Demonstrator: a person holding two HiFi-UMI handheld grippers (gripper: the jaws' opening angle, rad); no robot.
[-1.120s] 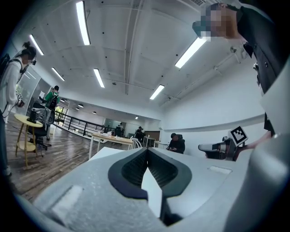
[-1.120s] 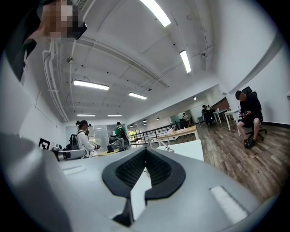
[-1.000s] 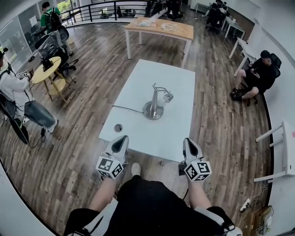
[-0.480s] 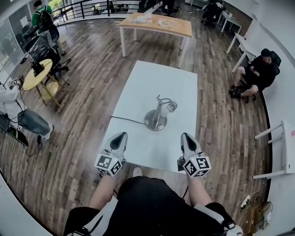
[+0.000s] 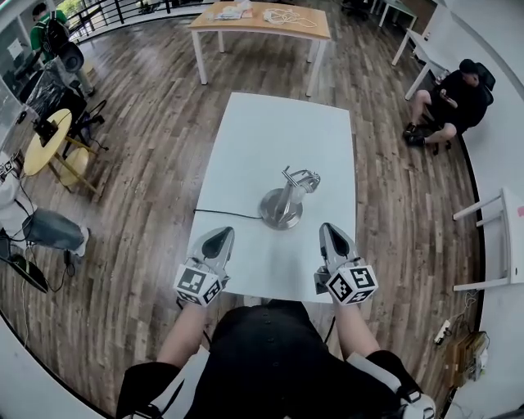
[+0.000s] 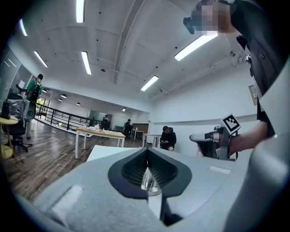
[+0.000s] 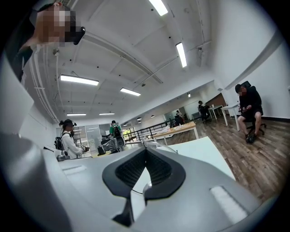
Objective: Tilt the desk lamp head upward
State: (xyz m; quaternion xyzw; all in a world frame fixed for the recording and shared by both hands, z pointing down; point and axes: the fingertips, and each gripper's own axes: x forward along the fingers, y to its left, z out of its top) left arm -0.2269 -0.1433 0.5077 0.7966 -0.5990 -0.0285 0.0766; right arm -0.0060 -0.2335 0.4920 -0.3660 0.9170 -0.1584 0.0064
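A silver desk lamp (image 5: 286,201) stands on a white table (image 5: 254,139), with a round metal base, a short post and its head (image 5: 304,178) bent over to the right. My left gripper (image 5: 224,234) is shut and empty over the table's near edge, left of the lamp base. My right gripper (image 5: 328,229) is shut and empty too, right of the base. Both point level at the lamp and stand short of it. In the left gripper view the lamp base (image 6: 150,183) shows just behind the closed tips (image 6: 146,149); the right gripper view has tips (image 7: 146,149) closed with the lamp mostly hidden.
A black cable (image 5: 229,214) runs from the lamp base to the table's left edge. A wooden table (image 5: 262,20) stands beyond, a yellow round table (image 5: 45,143) at the left, a white chair (image 5: 499,245) at the right. A seated person (image 5: 450,94) is far right.
I have stepped up to the table: both grippers moved forward from off its near edge to over it, closer to the lamp. Their jaws stayed shut.
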